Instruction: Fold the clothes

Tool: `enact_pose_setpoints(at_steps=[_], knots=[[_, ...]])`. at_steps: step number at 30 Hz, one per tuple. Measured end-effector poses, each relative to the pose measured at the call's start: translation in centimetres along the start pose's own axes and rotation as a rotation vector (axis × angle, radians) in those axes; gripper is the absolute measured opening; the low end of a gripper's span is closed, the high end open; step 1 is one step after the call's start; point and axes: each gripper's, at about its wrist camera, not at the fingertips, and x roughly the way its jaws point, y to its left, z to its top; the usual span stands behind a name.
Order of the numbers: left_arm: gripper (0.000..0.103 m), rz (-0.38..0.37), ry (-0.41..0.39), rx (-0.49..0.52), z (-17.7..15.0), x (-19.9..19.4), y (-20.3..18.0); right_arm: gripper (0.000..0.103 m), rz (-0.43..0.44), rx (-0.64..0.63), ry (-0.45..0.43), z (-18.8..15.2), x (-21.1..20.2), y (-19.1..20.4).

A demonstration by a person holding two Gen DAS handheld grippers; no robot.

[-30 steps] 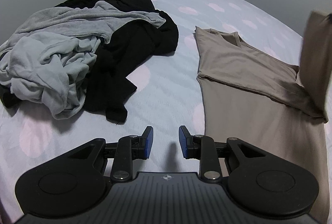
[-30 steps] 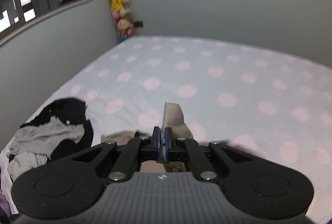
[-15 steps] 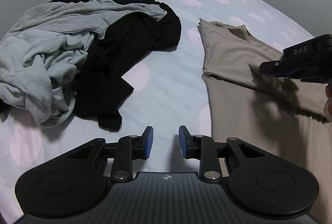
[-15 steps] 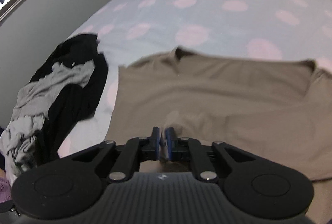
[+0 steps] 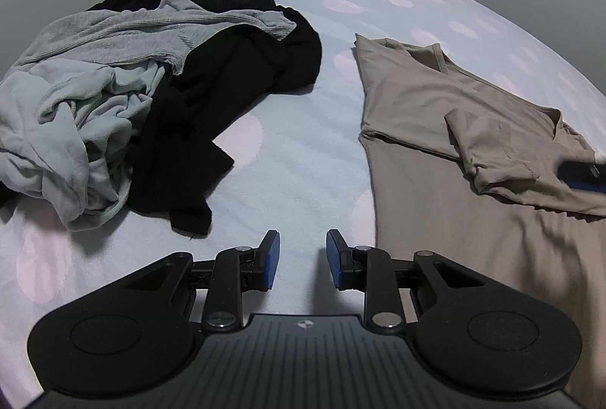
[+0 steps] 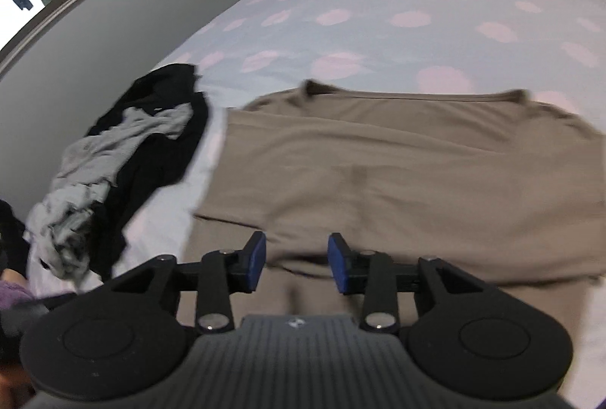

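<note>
Left wrist view low over bed (image 5: pixel 303 151), right wrist view nearer, both sharing tan shirt (image 5: pixel 435 98), clothes pile (image 6: pixel 125 151)

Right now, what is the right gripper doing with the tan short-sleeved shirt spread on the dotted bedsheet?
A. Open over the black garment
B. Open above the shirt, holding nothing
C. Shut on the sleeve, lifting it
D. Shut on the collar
B: the right gripper stands open with a clear gap between its blue pads, over the tan short-sleeved shirt, whose sleeve lies folded across the body.
</note>
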Motion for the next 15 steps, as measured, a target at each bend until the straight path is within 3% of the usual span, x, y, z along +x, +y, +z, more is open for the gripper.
enact_pose_setpoints(at_steps=[11, 15], knots=[[0.025, -0.049, -0.080, 0.049, -0.7, -0.7, -2.0, 0.050, -0.254, -0.059, -0.078, -5.6, -4.8, -6.6], [0.034, -0.055, -0.101, 0.075, -1.0, -0.5, -3.1, 0.055, -0.298, -0.080, -0.110, -7.1, -4.8, -7.7]])
